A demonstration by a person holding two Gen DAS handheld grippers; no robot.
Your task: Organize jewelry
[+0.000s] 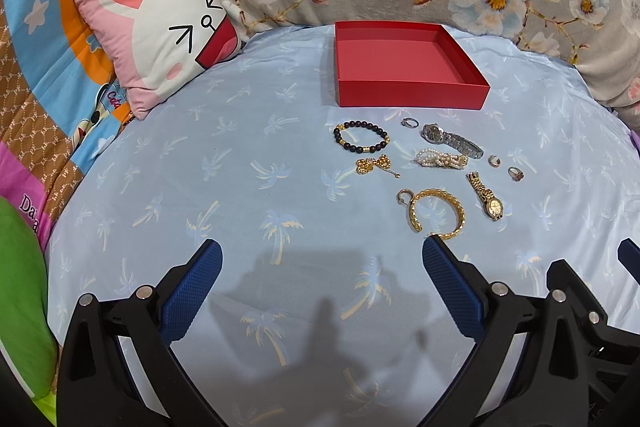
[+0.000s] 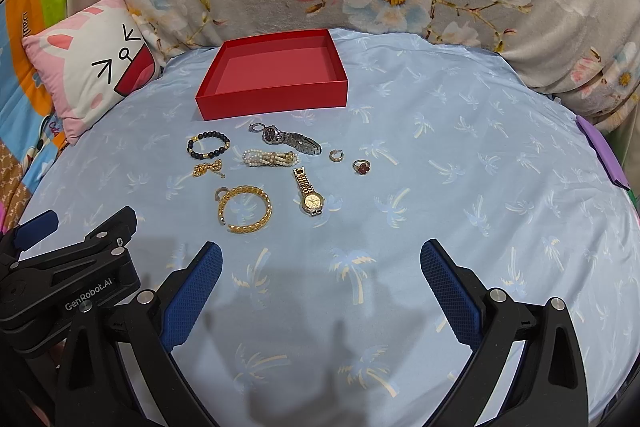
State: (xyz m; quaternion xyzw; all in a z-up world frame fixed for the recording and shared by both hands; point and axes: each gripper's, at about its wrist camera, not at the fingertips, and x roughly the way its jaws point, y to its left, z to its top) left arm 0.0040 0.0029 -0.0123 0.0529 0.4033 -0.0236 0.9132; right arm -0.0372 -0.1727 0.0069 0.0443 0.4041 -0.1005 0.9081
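While both the left tool (image 1: 322, 247) and right tool (image 2: 320, 249) hover wide and empty, jewelry including a gold bangle (image 2: 245, 209) lies before the red box (image 2: 272, 75) on the bed (image 2: 440, 187).

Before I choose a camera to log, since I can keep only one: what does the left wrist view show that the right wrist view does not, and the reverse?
Only the left wrist view shows the green cushion at its left edge and the brown patterned quilt patch.

Only the right wrist view shows the purple cloth at the bed's right edge and the left gripper's GenRobot.AI lettering.

Both share the empty red box, the black bead bracelet, both watches, the pearl bracelet, the gold bangle and the bunny pillow.
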